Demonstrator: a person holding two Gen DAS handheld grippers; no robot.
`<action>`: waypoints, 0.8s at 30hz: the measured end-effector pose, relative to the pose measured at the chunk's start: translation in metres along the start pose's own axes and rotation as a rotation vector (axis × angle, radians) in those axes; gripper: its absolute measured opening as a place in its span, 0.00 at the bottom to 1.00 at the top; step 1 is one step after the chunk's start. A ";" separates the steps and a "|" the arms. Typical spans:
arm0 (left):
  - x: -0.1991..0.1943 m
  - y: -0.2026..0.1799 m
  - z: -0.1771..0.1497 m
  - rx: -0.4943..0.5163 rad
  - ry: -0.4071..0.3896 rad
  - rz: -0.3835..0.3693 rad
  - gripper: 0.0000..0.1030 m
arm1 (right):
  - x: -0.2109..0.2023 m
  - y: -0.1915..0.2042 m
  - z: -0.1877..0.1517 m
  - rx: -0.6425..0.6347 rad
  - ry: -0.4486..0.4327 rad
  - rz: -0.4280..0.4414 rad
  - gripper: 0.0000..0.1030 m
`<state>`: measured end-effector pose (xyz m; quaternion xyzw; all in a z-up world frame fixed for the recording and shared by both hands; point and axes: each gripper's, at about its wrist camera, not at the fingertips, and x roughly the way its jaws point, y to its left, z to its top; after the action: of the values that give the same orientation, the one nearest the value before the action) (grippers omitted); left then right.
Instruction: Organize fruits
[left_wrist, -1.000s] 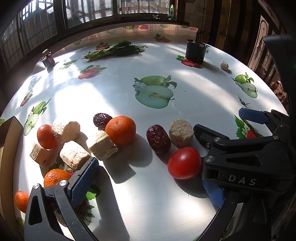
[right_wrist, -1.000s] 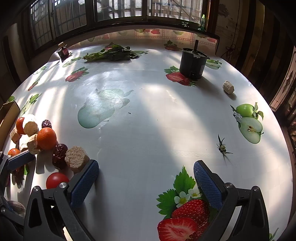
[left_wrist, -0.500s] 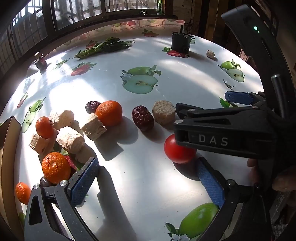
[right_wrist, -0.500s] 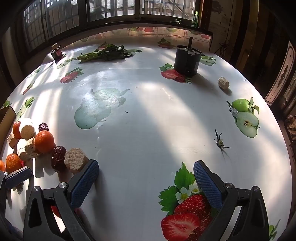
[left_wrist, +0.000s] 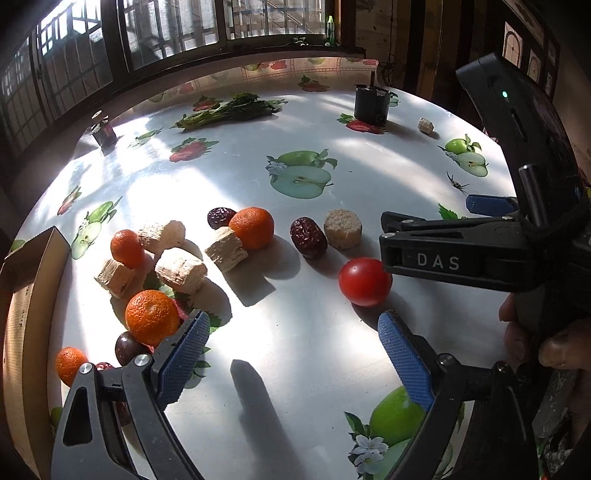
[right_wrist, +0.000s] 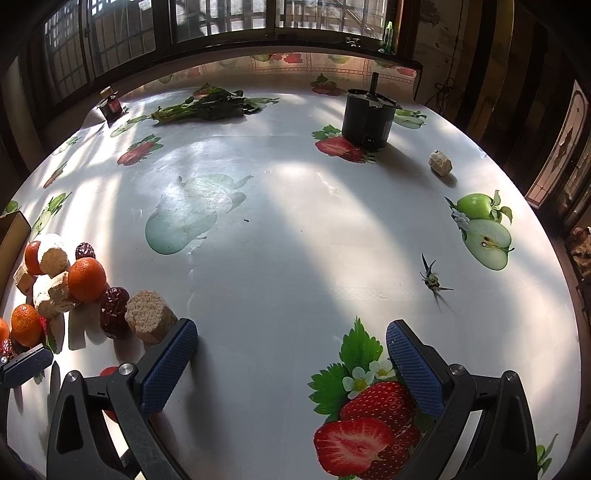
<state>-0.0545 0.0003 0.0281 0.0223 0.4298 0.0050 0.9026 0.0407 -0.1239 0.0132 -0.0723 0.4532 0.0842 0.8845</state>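
Left wrist view: left gripper (left_wrist: 291, 354) spread wide and empty above the table (left_wrist: 295, 369), tomato (left_wrist: 365, 281) just ahead. Right gripper (right_wrist: 291, 354), also gaping, crosses beside the tomato, hiding its edge. Beyond lie dates (left_wrist: 308, 237), mandarins (left_wrist: 252, 228) and tan chunks (left_wrist: 180, 270); a box (left_wrist: 22, 295) is cut off at left.

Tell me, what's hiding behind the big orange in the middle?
Behind the big orange a dark wrinkly date peeks out, touching it. The orange covers the date's right end. In front of the orange leans a pale crumbly chunk. Both claws are open, holding nothing.
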 end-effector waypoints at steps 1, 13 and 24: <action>-0.013 0.002 0.001 -0.001 -0.036 0.017 0.90 | -0.008 -0.004 -0.003 0.022 -0.027 -0.006 0.99; -0.126 0.040 -0.027 -0.089 -0.250 0.088 0.90 | -0.122 0.010 -0.045 0.112 -0.255 0.033 0.99; -0.134 0.060 -0.052 -0.145 -0.219 0.117 0.90 | -0.160 0.035 -0.083 0.142 -0.285 0.098 1.00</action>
<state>-0.1785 0.0581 0.1015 -0.0178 0.3253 0.0862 0.9415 -0.1242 -0.1200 0.0940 0.0254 0.3310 0.1043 0.9375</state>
